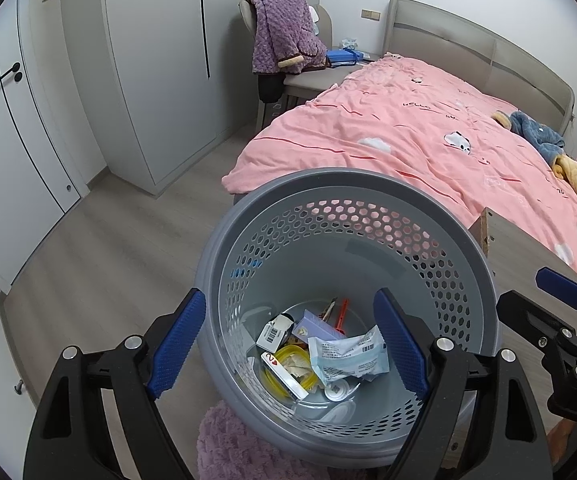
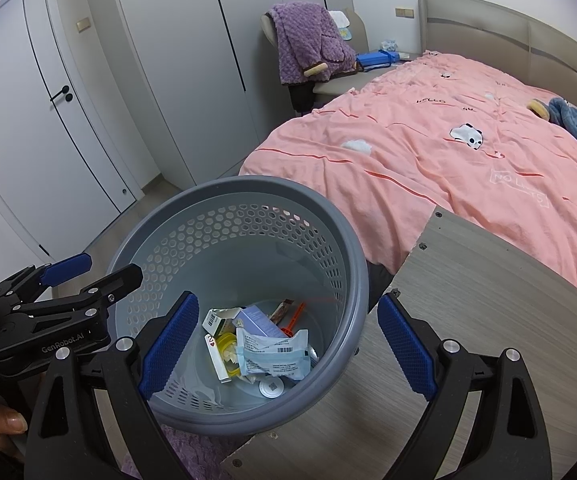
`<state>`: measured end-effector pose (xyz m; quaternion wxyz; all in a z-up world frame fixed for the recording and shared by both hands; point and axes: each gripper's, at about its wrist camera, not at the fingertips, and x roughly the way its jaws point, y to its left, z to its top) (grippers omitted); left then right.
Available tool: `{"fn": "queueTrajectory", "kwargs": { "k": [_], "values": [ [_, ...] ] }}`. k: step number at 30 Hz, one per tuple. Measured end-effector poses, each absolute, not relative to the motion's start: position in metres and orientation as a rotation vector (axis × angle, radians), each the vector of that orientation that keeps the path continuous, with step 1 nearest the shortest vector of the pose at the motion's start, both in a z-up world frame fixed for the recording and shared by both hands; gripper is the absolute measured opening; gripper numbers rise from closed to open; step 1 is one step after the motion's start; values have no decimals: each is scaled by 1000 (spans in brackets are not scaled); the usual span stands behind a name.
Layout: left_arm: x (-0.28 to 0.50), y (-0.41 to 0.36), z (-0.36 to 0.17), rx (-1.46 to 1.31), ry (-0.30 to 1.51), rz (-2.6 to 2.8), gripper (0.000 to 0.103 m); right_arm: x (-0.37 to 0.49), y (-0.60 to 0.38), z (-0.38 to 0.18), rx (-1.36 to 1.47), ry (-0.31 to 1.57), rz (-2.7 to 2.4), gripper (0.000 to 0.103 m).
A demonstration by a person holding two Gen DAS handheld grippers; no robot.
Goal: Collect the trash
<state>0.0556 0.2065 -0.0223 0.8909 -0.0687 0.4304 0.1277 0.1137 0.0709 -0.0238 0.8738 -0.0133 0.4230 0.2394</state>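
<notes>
The left gripper [image 1: 290, 344] has its blue-padded fingers [image 1: 178, 344] spread wide, one outside the wall of the grey perforated wastebasket [image 1: 464, 248], the other over its mouth. Whether either pad touches the rim cannot be told; nothing is pinched between them. The right gripper [image 2: 288, 346] is just as wide, its left finger over the basket's inside, its right finger [image 2: 406, 350] above the grey wood-grain desk [image 2: 488, 300], holding nothing.

The trash lies at the basket's bottom: a crumpled white wrapper with a barcode [image 1: 348, 354], a yellow round lid [image 1: 288, 372], a playing card [image 1: 284, 376], a lilac box [image 1: 318, 324], an orange stick [image 1: 342, 312] and a small white cap [image 1: 336, 392]. Pieces beneath the wrapper are hidden. The basket's base is cut off by the purple fuzzy cloth [image 1: 228, 444]. A thumb [image 2: 6, 420] shows at the frame's edge.
</notes>
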Motion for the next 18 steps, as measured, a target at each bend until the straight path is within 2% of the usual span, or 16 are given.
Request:
{"fn": "queueTrajectory", "kwargs": {
  "k": [18],
  "values": [
    [57,206,-19,-131,888,271,82,114,71,-23,-28,884,500,89]
  ]
}}
